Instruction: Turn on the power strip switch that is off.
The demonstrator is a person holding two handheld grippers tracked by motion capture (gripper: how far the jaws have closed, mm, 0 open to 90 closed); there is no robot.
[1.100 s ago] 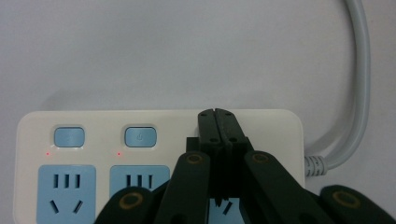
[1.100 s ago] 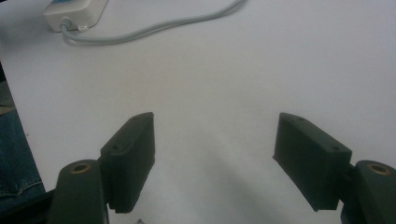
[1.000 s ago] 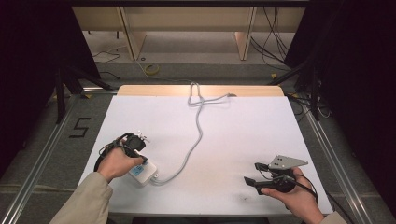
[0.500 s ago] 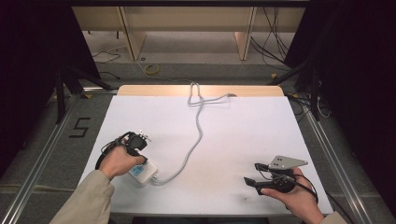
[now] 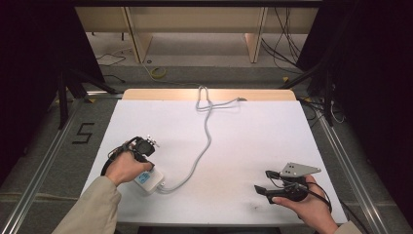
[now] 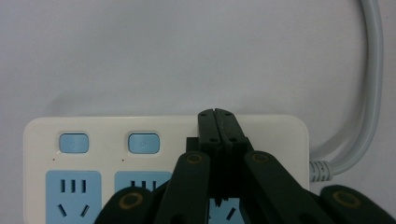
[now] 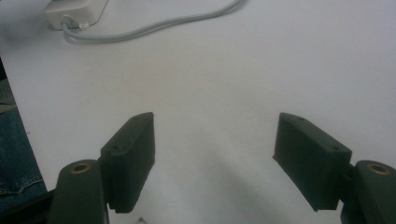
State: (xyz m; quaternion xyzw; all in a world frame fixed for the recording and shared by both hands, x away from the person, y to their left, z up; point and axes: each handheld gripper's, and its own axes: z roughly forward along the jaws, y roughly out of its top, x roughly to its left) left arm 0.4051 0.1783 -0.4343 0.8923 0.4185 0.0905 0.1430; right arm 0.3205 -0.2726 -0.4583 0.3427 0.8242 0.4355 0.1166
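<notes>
Left tool (image 6: 218, 122) is pinched fully closed, holding nothing, tips over the power strip (image 6: 163, 154) at the tabletop's (image 5: 253, 141) near-left corner. Looks like a switch press: the tips sit right of the two blue buttons (image 6: 144, 143), so shift onto one, then push straight down. Right tool (image 7: 215, 154) hangs wide open and empty, well apart.
</notes>
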